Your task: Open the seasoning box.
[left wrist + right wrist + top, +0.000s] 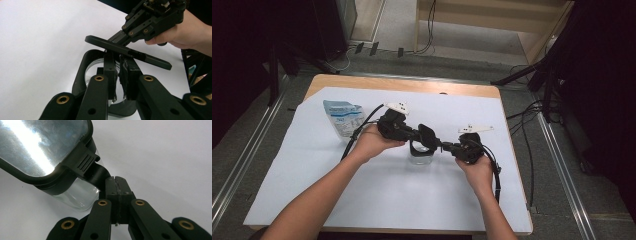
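Jaws, left gripper (121,82): nearly closed, pinching the rim of the glass jar (420,156); glass wall sits between the pads.
Jaws, right gripper (115,182): fully closed, pads pressed together on the tab of the lid (42,147).
Pouch (343,117): blue and white, lying flat on the paper, far left, apart from both hands.
Left hand (374,141): left of the jar, gripper angled down to it.
Glass jar: upright, mid-table on the white paper (387,195), between the two grippers.
Lid: black frame, clear panel, tilted open above the jar mouth.
Right hand (477,172): right of the jar.
Table (402,84): wood edge visible beyond the paper.
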`<control>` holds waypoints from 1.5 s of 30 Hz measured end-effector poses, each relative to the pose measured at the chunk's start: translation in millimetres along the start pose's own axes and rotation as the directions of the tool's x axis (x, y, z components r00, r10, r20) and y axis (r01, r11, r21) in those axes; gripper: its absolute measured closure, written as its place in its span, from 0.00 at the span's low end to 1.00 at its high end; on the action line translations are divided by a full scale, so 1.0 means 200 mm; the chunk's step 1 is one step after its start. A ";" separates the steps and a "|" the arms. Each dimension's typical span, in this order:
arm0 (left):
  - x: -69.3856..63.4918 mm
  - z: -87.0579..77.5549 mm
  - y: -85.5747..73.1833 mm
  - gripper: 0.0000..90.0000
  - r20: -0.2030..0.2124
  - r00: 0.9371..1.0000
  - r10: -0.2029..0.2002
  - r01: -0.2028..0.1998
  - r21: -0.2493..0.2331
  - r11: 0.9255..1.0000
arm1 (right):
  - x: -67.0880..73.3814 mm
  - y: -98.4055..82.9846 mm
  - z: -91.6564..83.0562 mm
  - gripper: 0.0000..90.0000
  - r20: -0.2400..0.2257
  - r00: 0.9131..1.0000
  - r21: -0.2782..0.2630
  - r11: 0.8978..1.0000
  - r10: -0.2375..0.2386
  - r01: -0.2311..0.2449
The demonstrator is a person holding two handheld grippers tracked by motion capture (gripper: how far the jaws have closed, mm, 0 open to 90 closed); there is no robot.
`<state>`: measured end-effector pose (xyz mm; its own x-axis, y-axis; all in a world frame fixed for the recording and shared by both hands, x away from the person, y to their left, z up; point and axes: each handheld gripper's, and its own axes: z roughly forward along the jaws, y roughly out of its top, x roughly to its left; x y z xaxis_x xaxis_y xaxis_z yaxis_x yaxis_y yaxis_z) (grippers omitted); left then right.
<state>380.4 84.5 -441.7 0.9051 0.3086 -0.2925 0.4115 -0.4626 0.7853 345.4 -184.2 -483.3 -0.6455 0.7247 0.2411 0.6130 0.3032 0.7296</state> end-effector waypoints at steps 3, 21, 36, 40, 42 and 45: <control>-0.01 0.01 0.02 0.94 0.000 1.000 0.006 -0.006 0.003 1.000 | 0.00 0.00 0.00 1.00 -0.002 1.000 -0.003 1.000 0.009 -0.009; -0.06 0.10 0.13 0.94 0.012 1.000 0.018 -0.018 -0.002 1.000 | 0.03 -0.03 0.00 1.00 -0.011 0.999 -0.024 0.999 0.046 -0.046; -0.06 0.16 0.15 0.94 0.003 1.000 0.025 -0.025 0.013 1.000 | 0.03 -0.05 0.00 1.00 -0.010 0.998 -0.034 0.998 0.056 -0.057; -0.06 0.16 0.15 0.94 0.006 1.000 0.024 -0.024 0.011 1.000 | 0.03 -0.05 0.00 1.00 -0.008 0.998 -0.033 0.997 0.066 -0.066; -0.06 0.17 0.16 0.94 0.004 1.000 0.024 -0.024 0.011 1.000 | 0.03 -0.05 0.00 1.00 -0.005 0.998 -0.034 0.997 0.066 -0.066; -0.06 0.17 0.16 0.94 0.001 1.000 0.026 -0.026 0.014 1.000 | 0.03 -0.05 0.00 1.00 -0.002 0.998 -0.033 0.997 0.066 -0.066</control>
<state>386.5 38.7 -432.3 0.9156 0.2953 -0.2728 0.3894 -0.4824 0.7846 335.4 -183.0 -489.1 -0.6048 0.7416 0.2901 0.6387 0.2341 0.7330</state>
